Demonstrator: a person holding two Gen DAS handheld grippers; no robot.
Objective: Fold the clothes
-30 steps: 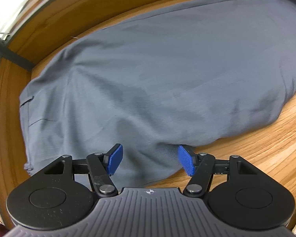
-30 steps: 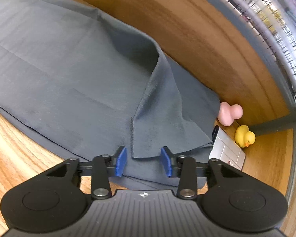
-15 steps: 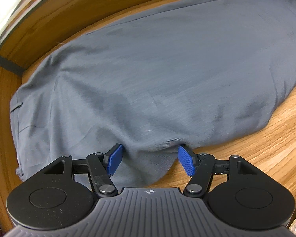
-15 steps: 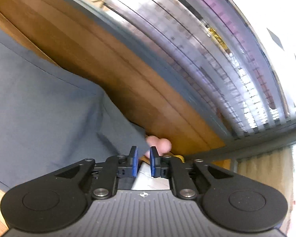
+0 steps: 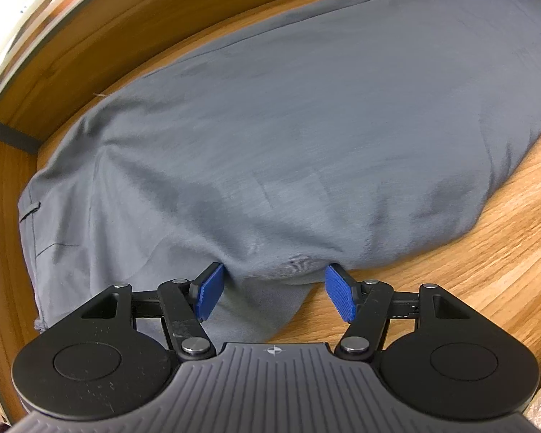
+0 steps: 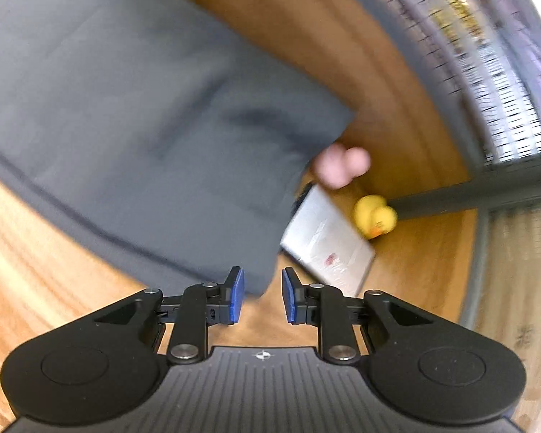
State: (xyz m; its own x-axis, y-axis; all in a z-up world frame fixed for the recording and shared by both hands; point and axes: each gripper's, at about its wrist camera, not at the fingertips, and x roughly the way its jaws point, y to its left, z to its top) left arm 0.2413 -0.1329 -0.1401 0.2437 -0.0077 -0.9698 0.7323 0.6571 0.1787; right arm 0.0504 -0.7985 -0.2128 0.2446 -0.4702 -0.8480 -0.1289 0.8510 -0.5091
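A grey garment (image 5: 288,126) lies spread over the wooden table (image 5: 469,270). My left gripper (image 5: 274,296) hangs over its near edge with the blue pads wide apart. A bulge of the cloth sits between them and is not pinched. In the blurred right wrist view the garment (image 6: 126,108) ends in a folded corner just ahead of my right gripper (image 6: 262,296). That gripper's jaws are opening, a narrow gap shows, and nothing is pressed between the pads.
Beyond the garment's corner lie a flat silver-white box (image 6: 328,249), a yellow rubber duck (image 6: 375,216) and a pink toy (image 6: 341,166). A grey post and window blinds (image 6: 505,90) close off the table's far side.
The right gripper narrowed and swung up toward the window, then came back down with its jaws wider; the raised flap now lies flat. The left gripper shifted slightly sideways along the garment's edge.
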